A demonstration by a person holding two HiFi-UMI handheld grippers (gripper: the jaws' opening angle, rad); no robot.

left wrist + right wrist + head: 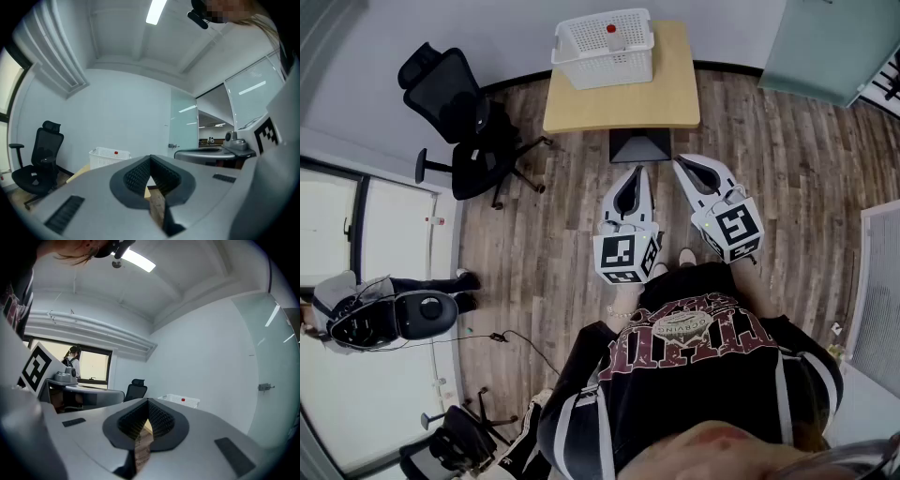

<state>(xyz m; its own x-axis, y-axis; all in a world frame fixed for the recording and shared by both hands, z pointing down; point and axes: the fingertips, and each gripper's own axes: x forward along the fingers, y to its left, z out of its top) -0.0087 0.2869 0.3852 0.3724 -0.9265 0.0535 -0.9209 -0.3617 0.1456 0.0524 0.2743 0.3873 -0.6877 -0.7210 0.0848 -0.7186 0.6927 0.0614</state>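
I hold both grippers side by side in front of my chest, above the wood floor and short of a small wooden table. My left gripper is shut with nothing between its jaws; its view looks over the closed tips towards a white basket. My right gripper is shut and holds nothing as well, its tips meeting in its own view. The white plastic basket stands on the table's far left corner, with a small red object inside it. Neither gripper touches the table.
A black office chair stands left of the table. A person sits at the far left by the window, and another black chair is at the lower left. A frosted glass door is at the far right.
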